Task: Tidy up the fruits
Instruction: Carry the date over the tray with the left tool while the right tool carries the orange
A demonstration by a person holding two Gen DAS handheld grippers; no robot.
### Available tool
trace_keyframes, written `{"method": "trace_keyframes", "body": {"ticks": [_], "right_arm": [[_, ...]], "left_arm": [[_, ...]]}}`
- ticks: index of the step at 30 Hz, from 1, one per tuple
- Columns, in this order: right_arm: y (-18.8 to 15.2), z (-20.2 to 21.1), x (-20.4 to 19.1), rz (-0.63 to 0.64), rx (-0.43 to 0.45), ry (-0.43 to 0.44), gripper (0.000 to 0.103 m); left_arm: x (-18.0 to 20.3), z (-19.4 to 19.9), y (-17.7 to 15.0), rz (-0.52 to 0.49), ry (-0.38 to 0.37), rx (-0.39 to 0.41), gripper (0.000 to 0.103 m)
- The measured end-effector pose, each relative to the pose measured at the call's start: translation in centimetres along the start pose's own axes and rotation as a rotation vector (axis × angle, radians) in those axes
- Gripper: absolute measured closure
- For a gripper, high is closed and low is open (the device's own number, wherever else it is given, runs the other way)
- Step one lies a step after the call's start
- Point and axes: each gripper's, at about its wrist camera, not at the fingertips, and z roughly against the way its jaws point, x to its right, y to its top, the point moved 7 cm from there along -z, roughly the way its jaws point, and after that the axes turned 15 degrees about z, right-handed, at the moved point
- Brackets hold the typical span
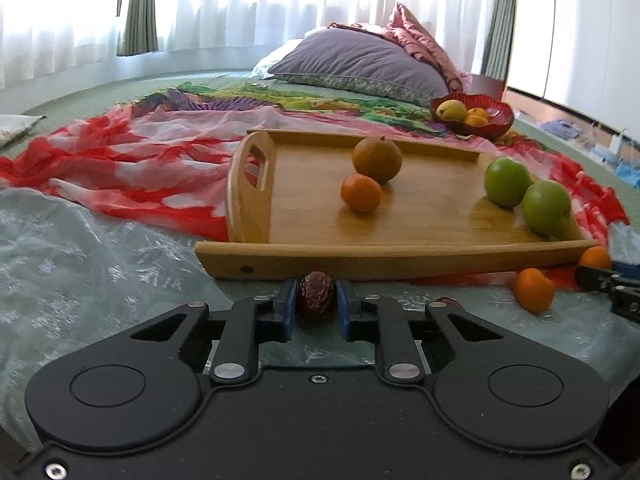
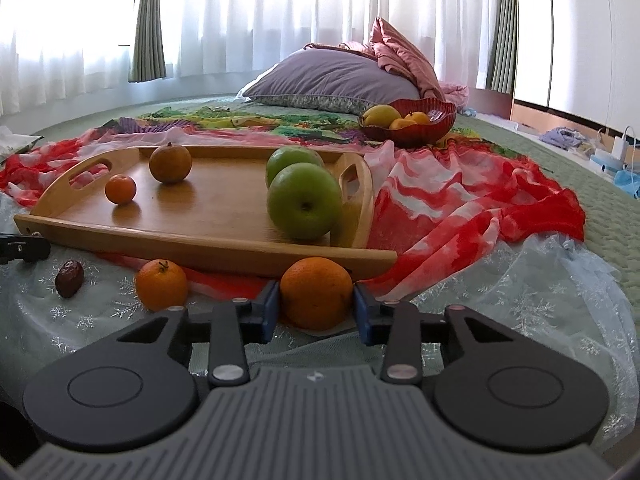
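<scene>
My left gripper (image 1: 316,298) is shut on a dark red date (image 1: 316,295), low over the pale cloth in front of the wooden tray (image 1: 360,256). My right gripper (image 2: 316,300) is shut on an orange (image 2: 316,292) resting on the cloth before the tray's near rail (image 2: 200,246). The tray holds a brownish orange (image 2: 170,163), a small tangerine (image 2: 120,189) and two green apples (image 2: 304,200). A loose tangerine (image 2: 161,285) and a second date (image 2: 69,278) lie on the cloth left of my right gripper. The left gripper's tip (image 2: 24,248) shows at the far left.
A red bowl (image 2: 436,126) with a yellow fruit and oranges sits behind the tray. A purple pillow (image 2: 332,76) and pink bedding lie at the back. Red and white cloth (image 2: 460,200) is bunched right of the tray. Curtains hang behind.
</scene>
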Motion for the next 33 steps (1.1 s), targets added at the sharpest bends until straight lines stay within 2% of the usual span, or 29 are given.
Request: {"method": "trace_keyframes", "body": {"ticks": [16, 33], "right_arm": [[3.9, 1.4, 1.6, -0.004, 0.08, -0.039, 0.061], [10.7, -1.1, 3.5, -0.032, 0.121, -0.016, 0.061]], "left_arm": [[2.5, 1.0, 4.7, -0.018, -0.04, 0.075, 0.084], [4.3, -2.8, 10.9, 0.001, -0.065, 0.063, 0.084]]}}
